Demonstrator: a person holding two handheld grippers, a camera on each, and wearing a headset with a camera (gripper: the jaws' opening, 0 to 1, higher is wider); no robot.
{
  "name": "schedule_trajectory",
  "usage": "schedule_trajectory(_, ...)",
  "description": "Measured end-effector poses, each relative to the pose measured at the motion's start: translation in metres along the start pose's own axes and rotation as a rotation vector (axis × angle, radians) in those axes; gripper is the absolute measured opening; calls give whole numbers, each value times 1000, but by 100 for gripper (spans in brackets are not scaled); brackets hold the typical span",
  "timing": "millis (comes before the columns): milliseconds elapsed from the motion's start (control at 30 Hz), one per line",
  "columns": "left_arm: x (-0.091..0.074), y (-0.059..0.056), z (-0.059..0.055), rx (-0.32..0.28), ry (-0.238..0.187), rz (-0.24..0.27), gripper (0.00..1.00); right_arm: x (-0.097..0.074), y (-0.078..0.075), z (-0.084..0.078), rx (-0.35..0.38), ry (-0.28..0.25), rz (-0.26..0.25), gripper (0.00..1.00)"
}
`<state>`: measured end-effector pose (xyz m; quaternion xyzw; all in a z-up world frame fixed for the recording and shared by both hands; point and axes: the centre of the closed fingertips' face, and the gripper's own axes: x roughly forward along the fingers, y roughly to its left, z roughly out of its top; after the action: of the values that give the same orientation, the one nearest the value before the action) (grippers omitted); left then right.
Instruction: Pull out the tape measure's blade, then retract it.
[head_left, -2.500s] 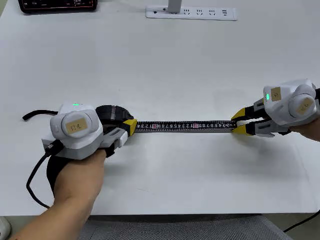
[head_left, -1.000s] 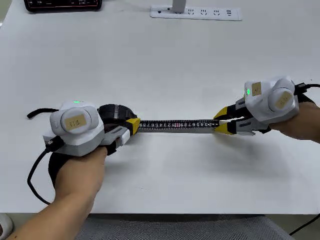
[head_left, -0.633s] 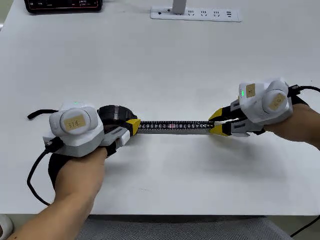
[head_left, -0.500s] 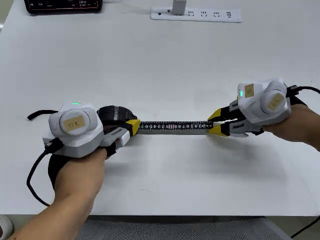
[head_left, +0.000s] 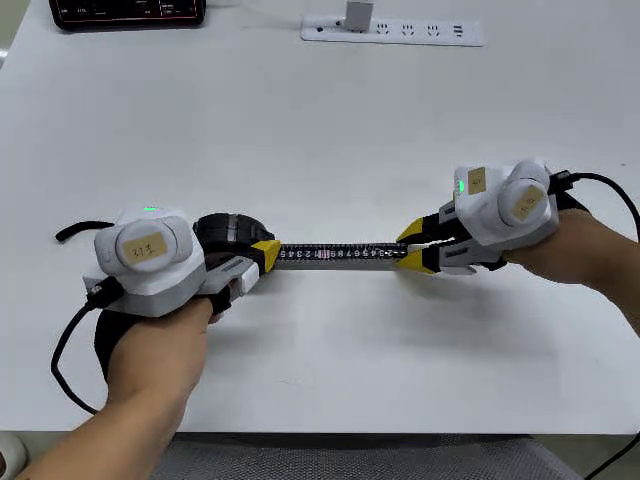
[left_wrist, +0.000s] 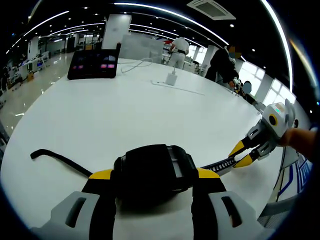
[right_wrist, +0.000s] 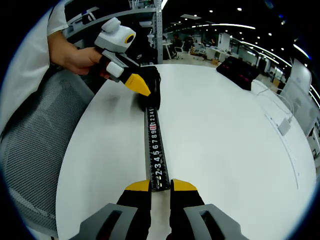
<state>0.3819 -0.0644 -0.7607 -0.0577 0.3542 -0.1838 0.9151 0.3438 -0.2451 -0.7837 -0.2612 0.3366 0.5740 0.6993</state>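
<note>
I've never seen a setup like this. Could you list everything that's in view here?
table: one, white, under everything
tape measure: one, black case, left side of the table
blade: one, dark with pale numbers, stretched from the case to the right gripper
strap: one, black, lying left of the case
power strip: one, white, far edge of the table
flat device: one, black, far left corner
chair: one, grey mesh, at the near edge
people: two, standing beyond the table
left gripper: one, white with yellow tips, shut on the tape measure
right gripper: one, white with yellow tips, shut on the blade's end
hands: two, one holding each gripper
</note>
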Motion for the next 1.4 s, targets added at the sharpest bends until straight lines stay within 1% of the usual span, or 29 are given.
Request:
schedule_trajectory(667,-1,1,0,-9,-3,-8,56,23,4,28,-9,-38,29,9)
schedule_trajectory(900,0,1,0,-11,-3,-10,56,28,6,33,-14,-43,36,10)
schedule_trajectory(1300,0,1,0,-15,-1,-13,56,44,8,50,-25,-66,53,10)
schedule_trajectory(1400,0,1,0,-17,-2,-14,56,48,7,53,-26,-70,55,10)
